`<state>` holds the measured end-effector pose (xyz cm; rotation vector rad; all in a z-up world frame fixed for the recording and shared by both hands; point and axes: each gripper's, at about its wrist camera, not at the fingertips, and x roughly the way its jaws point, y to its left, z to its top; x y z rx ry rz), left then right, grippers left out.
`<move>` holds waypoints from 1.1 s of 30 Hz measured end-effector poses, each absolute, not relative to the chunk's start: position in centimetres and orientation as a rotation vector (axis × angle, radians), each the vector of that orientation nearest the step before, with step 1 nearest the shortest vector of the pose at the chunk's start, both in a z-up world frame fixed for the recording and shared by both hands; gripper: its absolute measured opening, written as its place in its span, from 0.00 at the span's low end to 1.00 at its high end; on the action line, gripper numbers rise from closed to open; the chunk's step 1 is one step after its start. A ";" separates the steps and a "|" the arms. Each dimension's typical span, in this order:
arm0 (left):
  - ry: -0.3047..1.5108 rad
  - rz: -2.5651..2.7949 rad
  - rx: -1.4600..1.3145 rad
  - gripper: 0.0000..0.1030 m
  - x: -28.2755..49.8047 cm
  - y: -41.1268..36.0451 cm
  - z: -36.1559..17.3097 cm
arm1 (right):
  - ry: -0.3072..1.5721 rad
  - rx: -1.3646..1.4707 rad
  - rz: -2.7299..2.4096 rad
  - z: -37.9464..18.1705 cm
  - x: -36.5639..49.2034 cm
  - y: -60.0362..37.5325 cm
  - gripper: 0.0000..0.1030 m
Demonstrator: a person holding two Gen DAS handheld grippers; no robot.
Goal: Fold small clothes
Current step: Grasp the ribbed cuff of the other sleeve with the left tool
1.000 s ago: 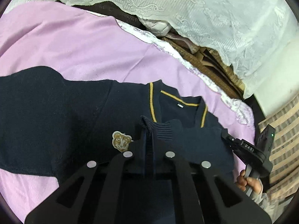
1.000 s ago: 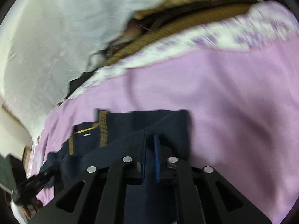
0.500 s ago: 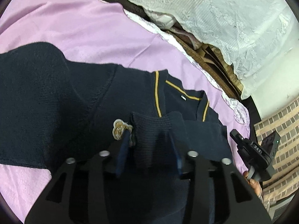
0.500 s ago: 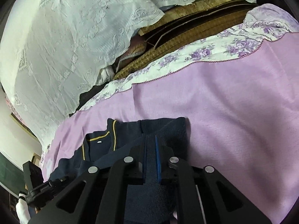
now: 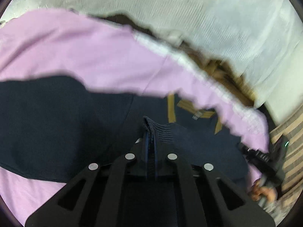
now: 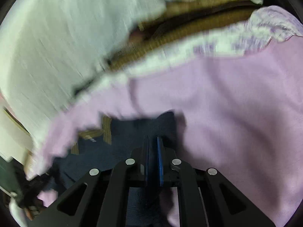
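A navy knit sweater [image 5: 66, 124] with yellow collar stripes [image 5: 171, 109] lies on a pink blanket [image 5: 94, 56]. My left gripper [image 5: 150, 138] is shut on a ribbed edge of the sweater [image 5: 162, 132], folded over the body. My right gripper [image 6: 152, 141] is shut on another part of the sweater [image 6: 161, 123], near its right edge. The collar also shows in the right wrist view [image 6: 107, 130]. The right gripper appears in the left wrist view [image 5: 265, 157] at the far right. Both views are blurred.
White lace cloth [image 5: 208, 19] hangs behind the blanket, with brown woven mats [image 6: 170, 37] under it. The blanket has a floral white border [image 6: 246, 37]. A striped surface [image 5: 291, 132] lies at the right edge.
The left gripper was open around the ribbed edge half a second ago and is now shut on it. Both views have shifted and blurred with motion. The right gripper stays shut on the sweater.
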<state>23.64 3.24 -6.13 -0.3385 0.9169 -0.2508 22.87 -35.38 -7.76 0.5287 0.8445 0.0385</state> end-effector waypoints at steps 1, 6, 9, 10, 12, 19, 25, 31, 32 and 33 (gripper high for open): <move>0.934 -0.245 -0.331 0.04 23.9 3.1 -6.7 | 0.861 0.536 0.035 -8.5 23.2 -35.5 0.03; 0.930 -0.248 -0.345 0.05 23.8 3.4 -6.5 | 0.813 0.627 0.027 -8.3 22.6 -37.2 0.05; 0.920 -0.250 -0.336 0.06 23.5 3.3 -6.5 | 0.786 0.511 0.071 -5.8 20.5 -35.0 0.05; 0.920 -0.253 -0.343 0.06 23.4 3.5 -6.5 | 0.793 0.487 0.094 -5.3 19.5 -34.4 0.05; 0.923 -0.263 -0.367 0.06 23.4 3.9 -6.6 | 0.816 0.452 0.118 -5.1 18.5 -33.4 0.05; 0.933 -0.266 -0.362 0.07 23.6 3.9 -6.7 | 0.894 0.465 0.128 -7.9 17.1 -32.9 0.00; 0.947 -0.292 -0.412 0.09 23.3 4.8 -6.6 | 0.796 0.403 0.052 -4.3 18.6 -32.3 0.22; 0.951 -0.285 -0.394 0.11 23.2 4.4 -6.7 | 0.874 0.478 0.040 -8.1 24.2 -34.2 0.31; 0.952 -0.288 -0.403 0.11 23.2 4.6 -6.7 | 0.865 0.485 0.035 -7.8 23.6 -34.2 0.32; 0.953 -0.291 -0.414 0.11 23.0 4.8 -6.7 | 0.846 0.480 0.024 -7.3 22.8 -34.1 0.33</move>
